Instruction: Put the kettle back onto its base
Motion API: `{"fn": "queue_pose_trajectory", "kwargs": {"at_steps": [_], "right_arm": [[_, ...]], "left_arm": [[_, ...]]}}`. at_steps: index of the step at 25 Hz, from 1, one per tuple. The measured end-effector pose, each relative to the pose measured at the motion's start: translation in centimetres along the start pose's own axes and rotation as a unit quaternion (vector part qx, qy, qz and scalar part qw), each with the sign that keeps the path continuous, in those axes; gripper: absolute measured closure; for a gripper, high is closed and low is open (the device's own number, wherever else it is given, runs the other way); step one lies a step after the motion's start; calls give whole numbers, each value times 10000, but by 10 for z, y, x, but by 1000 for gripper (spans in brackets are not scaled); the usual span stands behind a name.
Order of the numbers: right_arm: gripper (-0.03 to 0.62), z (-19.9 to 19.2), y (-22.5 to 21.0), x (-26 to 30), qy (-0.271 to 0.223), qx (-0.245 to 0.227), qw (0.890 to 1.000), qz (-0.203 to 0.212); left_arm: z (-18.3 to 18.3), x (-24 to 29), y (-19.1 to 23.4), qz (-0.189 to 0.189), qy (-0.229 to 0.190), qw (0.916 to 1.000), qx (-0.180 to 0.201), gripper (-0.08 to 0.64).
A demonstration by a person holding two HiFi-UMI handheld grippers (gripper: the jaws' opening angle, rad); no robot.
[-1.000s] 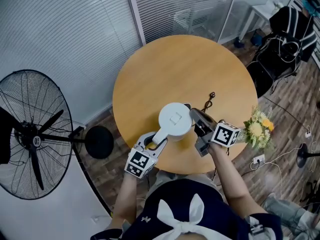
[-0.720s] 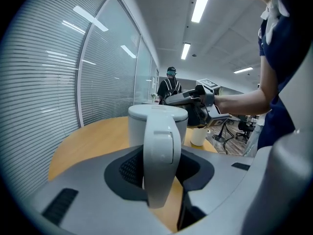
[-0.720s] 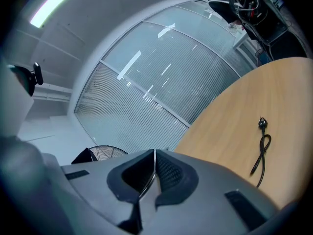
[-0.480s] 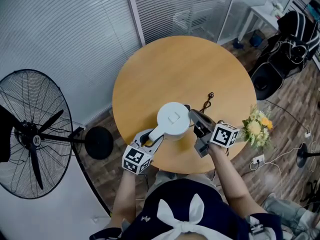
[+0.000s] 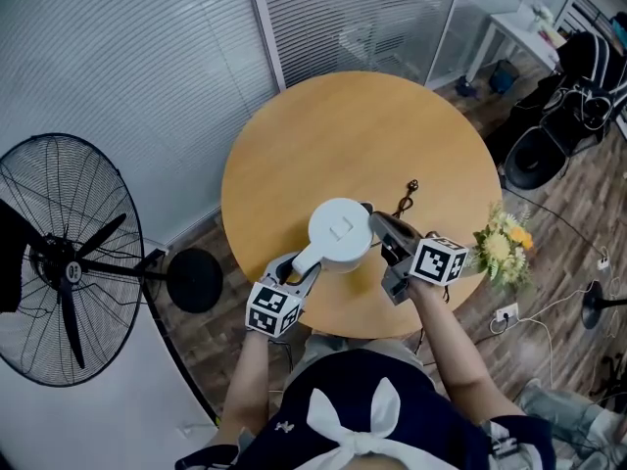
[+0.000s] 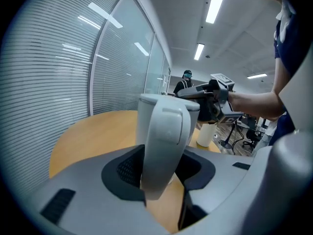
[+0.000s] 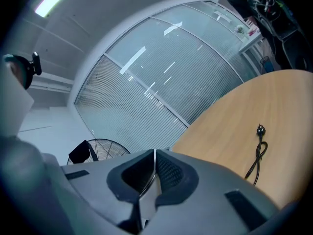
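Left fingers (image 6: 122, 173) opening wider, handle (image 6: 164, 146) between

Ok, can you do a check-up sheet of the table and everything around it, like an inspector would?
Surface: round wooden table, no spills seen.
Job's things: white kettle stands upright near the front edge. Its base cannot be made out beneath it.
Clutter: flowers by the table's right edge.
Grippers: left gripper jaws are opening, with the kettle handle between them. Right gripper jaws are together, beside the kettle.
Cables: black cable with its plug lies loose on the table.
Surroundings: standing fan on the floor, blinds on the glass wall.
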State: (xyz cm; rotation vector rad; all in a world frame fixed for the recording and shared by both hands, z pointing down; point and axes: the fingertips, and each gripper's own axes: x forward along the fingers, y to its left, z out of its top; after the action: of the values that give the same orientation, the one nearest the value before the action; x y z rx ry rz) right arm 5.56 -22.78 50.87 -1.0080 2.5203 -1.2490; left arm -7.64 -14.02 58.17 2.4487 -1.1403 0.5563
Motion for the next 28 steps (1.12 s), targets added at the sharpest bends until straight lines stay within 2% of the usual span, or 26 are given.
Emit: {"fn": "queue_pose_trajectory", "kwargs": {"at_steps": [2,5,13,19,22,25,28], "right_arm": [[565,1,3,-1,15,-115,9999,-27],[565,4,7,-4,-15,-310,9995,-59],[565,-3,27,-8,116,-1004,9948,-83],[565,-9,43,-13,135,-1100,9938,42],[565,-11,53,-16,165,-1384,9902,38],[566,-13,63,-19,204,-1866,9822,-12],[566,-12,73,-23,121,-2328,9724,-76]], "left_arm": [[-3,0,0,22,34,10000,-80,387],[6,-5,-1,-1,-174,9997,-188,357],[43,-27,-6,-3,-614,9981,-37,317],[71,-47,-7,114,-1030,9946,-43,314],[88,-55,-8,172,-1243,9921,-57,314],[104,-61,-10,304,-1407,9896,-42,332],[118,-65,-14,408,-1552,9870,-33,421]]}}
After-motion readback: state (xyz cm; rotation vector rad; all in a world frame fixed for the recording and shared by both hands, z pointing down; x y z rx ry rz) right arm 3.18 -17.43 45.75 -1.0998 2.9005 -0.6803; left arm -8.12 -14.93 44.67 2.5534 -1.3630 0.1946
